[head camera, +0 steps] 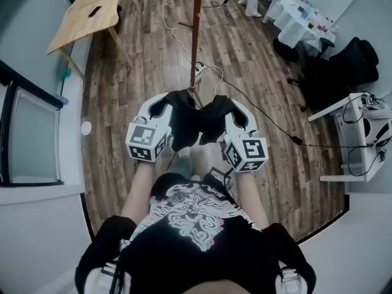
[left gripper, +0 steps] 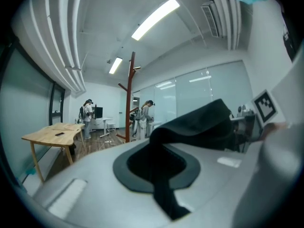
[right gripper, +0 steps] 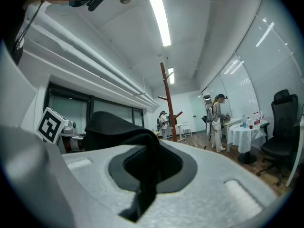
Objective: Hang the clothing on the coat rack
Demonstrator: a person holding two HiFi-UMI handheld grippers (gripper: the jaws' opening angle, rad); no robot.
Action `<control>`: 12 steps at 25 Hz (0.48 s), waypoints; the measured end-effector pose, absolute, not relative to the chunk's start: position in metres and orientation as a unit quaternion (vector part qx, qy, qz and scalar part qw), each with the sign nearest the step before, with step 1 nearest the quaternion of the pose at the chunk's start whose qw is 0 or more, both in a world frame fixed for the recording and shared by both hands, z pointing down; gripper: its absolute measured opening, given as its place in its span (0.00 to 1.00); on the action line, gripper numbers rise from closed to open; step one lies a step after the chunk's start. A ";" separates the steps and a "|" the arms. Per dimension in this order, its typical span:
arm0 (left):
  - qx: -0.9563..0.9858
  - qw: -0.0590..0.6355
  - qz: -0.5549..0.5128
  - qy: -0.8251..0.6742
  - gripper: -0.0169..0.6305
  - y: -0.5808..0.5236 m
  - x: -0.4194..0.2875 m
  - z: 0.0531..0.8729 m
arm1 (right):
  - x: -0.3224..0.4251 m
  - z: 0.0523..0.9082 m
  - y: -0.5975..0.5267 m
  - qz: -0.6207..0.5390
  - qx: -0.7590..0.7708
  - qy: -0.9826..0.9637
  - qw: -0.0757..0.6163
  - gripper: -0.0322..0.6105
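A black garment (head camera: 195,122) hangs stretched between my two grippers, just in front of the person's chest. My left gripper (head camera: 166,106) is shut on the garment's left edge (left gripper: 161,170), and black cloth fills its jaws. At the other edge (right gripper: 145,184) my right gripper (head camera: 228,109) is shut on the cloth in the same way. The brown wooden coat rack (head camera: 196,23) stands on the floor straight ahead, its base just past the garment. Its pole and pegs also rise in the left gripper view (left gripper: 130,96) and in the right gripper view (right gripper: 167,101).
A light wooden table (head camera: 89,11) stands at the far left. At the far right are a white-clothed round table (head camera: 300,17) and a black office chair (head camera: 334,66). White and black cables (head camera: 245,97) trail over the wood floor by the rack's base. Other people (right gripper: 218,122) stand beyond.
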State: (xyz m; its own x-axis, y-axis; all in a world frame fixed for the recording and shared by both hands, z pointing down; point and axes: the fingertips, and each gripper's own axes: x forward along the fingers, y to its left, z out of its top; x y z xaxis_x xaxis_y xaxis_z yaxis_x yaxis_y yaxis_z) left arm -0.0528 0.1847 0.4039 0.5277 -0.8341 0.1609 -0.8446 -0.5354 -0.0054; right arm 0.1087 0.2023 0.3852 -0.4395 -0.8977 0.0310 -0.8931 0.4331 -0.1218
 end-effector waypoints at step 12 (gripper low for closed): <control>0.871 0.039 0.064 -0.485 0.02 0.095 -0.056 0.407 | 0.110 0.396 0.111 -0.082 -0.522 0.848 0.026 0.06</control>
